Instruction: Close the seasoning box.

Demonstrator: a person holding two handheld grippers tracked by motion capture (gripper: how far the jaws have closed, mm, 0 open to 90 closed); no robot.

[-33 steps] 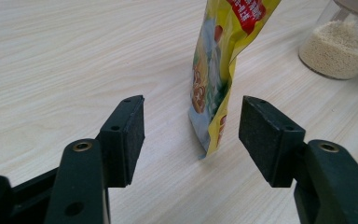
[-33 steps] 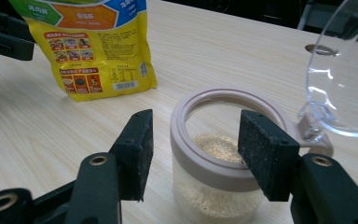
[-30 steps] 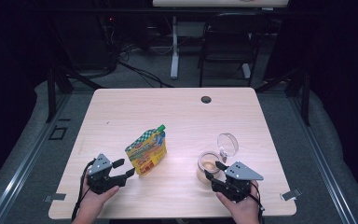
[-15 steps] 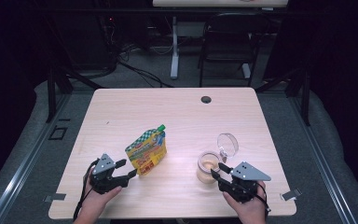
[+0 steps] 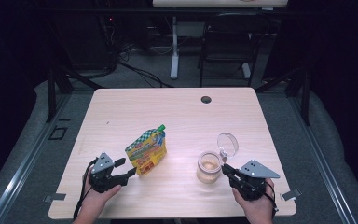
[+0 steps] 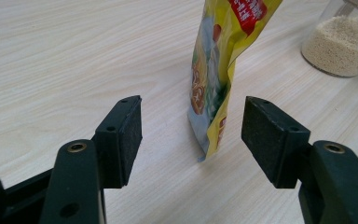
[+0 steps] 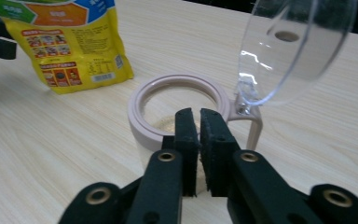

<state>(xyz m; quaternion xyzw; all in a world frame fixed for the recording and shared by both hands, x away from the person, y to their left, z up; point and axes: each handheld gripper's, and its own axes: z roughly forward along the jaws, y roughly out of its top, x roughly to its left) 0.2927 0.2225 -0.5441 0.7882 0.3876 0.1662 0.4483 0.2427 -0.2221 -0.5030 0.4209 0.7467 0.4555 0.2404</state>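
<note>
A yellow spouted food pouch point(image 5: 147, 150) stands upright on the wooden table point(image 5: 177, 112). My left gripper point(image 5: 127, 167) sits at its lower left, open. In the left gripper view the pouch's near edge point(image 6: 214, 70) stands in the gap of the gripper point(image 6: 193, 128), touching neither pad. A clear jar point(image 5: 209, 165) holding a little grain stands to the right, its hinged clear lid point(image 5: 227, 144) tipped up. My right gripper point(image 5: 224, 169) lies just right of the jar. Its jaws have just been closing and now stand shut with nothing between them point(image 7: 199, 121), in front of the jar's pink rim point(image 7: 144, 98).
A round cable hole point(image 5: 206, 99) sits near the table's far edge. A chair point(image 5: 223, 46) and a desk leg point(image 5: 174, 46) stand on the floor beyond. The table's front edge runs just under both hands.
My right gripper has drawn back a little to the right, away from the jar, and its jaws have gone from wide apart to shut. The left gripper and pouch have stayed put.
</note>
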